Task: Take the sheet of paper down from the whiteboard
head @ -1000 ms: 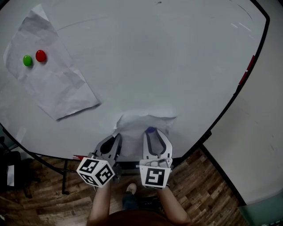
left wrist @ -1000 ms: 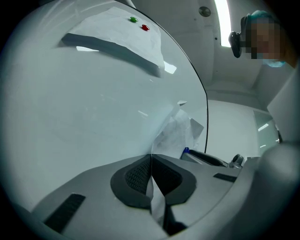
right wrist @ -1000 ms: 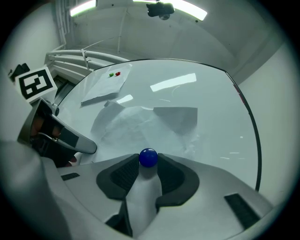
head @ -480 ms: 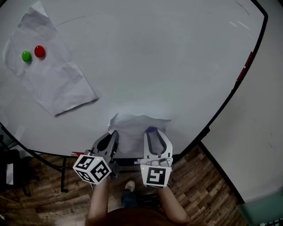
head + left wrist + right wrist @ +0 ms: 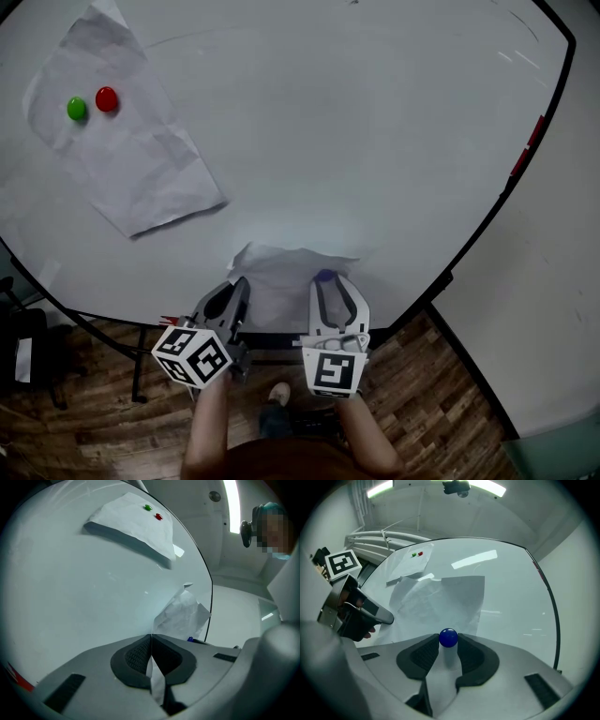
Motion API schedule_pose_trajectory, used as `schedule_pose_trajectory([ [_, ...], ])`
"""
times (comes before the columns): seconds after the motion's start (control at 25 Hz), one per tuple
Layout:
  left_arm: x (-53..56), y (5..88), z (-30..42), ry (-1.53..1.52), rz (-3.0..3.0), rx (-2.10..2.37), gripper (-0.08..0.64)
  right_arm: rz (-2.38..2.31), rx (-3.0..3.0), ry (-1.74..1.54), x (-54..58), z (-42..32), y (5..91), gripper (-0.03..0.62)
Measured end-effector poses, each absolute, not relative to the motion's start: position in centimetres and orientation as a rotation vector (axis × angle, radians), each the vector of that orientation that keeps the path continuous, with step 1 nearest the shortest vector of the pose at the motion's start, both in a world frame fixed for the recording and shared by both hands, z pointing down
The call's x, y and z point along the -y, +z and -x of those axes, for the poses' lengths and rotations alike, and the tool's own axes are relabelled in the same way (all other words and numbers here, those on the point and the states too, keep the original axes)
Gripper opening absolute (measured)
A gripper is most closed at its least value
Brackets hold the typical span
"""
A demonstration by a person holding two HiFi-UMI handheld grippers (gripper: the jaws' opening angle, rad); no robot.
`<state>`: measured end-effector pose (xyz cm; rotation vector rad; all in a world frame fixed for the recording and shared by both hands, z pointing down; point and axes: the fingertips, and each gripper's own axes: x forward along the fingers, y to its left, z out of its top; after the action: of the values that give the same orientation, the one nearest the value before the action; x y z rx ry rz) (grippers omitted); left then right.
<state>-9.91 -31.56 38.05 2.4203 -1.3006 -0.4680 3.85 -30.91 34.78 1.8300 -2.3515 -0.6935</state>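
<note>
Two sheets showed on the whiteboard (image 5: 375,141): the sheet of paper (image 5: 281,267) to be taken down sat at the board's 6 o'clock edge in the head view. A second sheet (image 5: 131,169) lay well apart at 10 o'clock under a green magnet (image 5: 77,109) and a red magnet (image 5: 107,98). The near sheet looked light, thin and limp, already creased and lifting off the board, so it would likely tear or slip if tugged. An edge pinch with a gentle peel seemed the right hold. The left gripper (image 5: 151,641) had its jaws together on the sheet's 8 o'clock edge, with paper running between the pads. The right gripper (image 5: 448,641) was part open, its jaws clamped either side of a blue magnet (image 5: 448,637) toward the sheet's 3 o'clock side. Whether that magnet was seated on the board or lifted clear, no view settled. It looked small, hard, round and smooth, so prone to slipping from the pads.
</note>
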Motion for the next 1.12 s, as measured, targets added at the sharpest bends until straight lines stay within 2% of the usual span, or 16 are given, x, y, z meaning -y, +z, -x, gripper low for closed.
schedule_pose_trajectory([
  [1.12, 30.5, 38.8, 14.0, -0.419, -2.347, 1.396, 0.025, -1.841, 2.357, -0.61, 30.9, -4.6, 36.0, 0.137],
])
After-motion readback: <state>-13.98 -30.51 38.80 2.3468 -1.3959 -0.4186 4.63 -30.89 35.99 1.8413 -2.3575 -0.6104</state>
